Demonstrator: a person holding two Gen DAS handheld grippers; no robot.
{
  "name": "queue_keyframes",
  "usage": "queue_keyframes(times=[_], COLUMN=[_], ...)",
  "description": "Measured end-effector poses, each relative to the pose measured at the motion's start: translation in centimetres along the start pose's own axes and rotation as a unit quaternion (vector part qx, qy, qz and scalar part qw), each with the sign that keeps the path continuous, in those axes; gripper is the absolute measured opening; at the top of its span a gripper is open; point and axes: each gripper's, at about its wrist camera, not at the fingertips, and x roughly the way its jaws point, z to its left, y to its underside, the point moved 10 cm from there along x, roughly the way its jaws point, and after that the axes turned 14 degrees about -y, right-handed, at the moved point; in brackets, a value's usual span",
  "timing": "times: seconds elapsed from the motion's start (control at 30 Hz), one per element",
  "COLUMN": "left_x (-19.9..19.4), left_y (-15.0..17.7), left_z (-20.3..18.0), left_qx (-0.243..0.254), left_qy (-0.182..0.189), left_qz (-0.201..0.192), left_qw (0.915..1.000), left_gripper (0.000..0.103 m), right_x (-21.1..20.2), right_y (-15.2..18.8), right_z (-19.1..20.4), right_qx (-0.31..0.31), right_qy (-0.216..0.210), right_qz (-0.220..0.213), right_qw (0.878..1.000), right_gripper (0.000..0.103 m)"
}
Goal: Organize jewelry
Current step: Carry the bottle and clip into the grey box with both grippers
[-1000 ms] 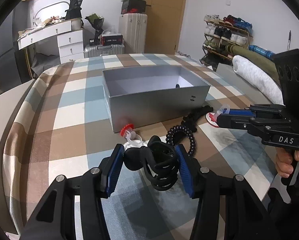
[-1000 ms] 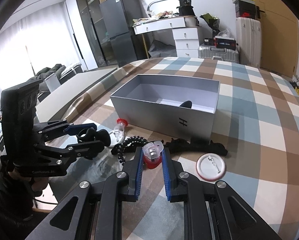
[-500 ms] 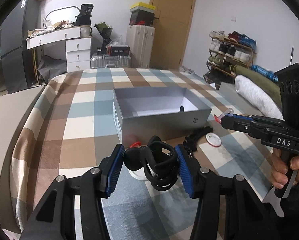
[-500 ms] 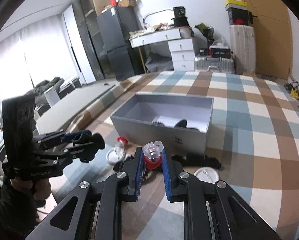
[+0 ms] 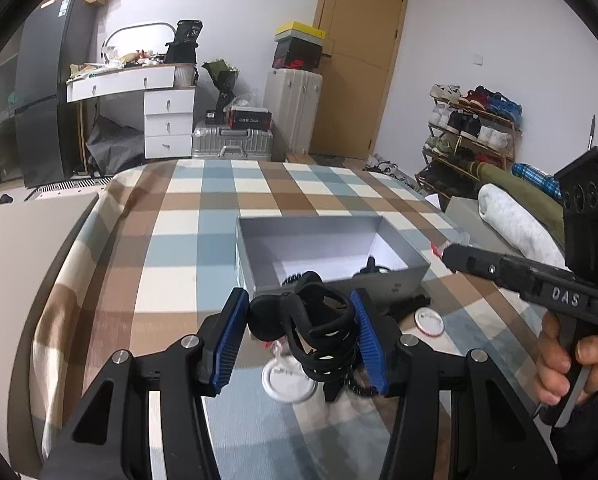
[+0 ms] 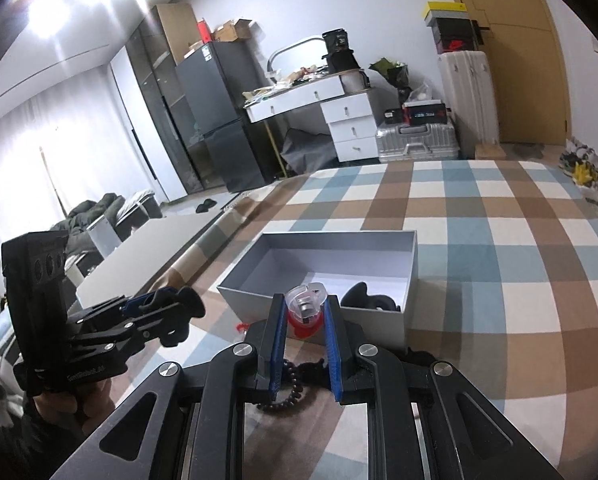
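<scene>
My left gripper (image 5: 297, 334) is shut on a black hair claw clip (image 5: 319, 332) and holds it in the air, short of the grey box (image 5: 259, 276). My right gripper (image 6: 305, 320) is shut on a small clear case with a red base (image 6: 305, 310), raised in front of the same grey box (image 6: 409, 300). The box is open and holds black items (image 6: 369, 300). The left gripper also shows in the right wrist view (image 6: 171, 314), and the right gripper in the left wrist view (image 5: 443, 252).
On the checked tablecloth (image 5: 171, 248) below lie a round white badge (image 5: 429, 320), a white round piece (image 5: 285, 382), a black spiral hair tie (image 6: 287, 384) and a black cloth piece (image 5: 411, 304). The table edge drops off at the left (image 5: 59, 272).
Both grippers have risen well above the table with their items held, so the box and the loose items now lie farther below.
</scene>
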Motion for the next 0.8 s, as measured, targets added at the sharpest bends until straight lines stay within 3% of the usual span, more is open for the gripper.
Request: queue_keyframes(times=[0.3, 0.8], left_x=[0.7, 2.6], left_y=[-1.8, -3.0], left_z=[-1.0, -1.7], left_qx=[0.012, 0.019], left_qy=[-0.006, -0.015], left_qz=[-0.016, -0.009], left_qw=[0.9998, 0.9997], left_gripper=[0.047, 0.047], right_x=[0.0, 0.8], right_y=[-1.3, -3.2], right_z=[0.3, -1.0], right_qx=[-0.008, 0.008], right_qy=[0.000, 0.003], right_qz=[-0.014, -0.026], right_qw=[1.000, 1.000], right_gripper=[0.017, 0.017])
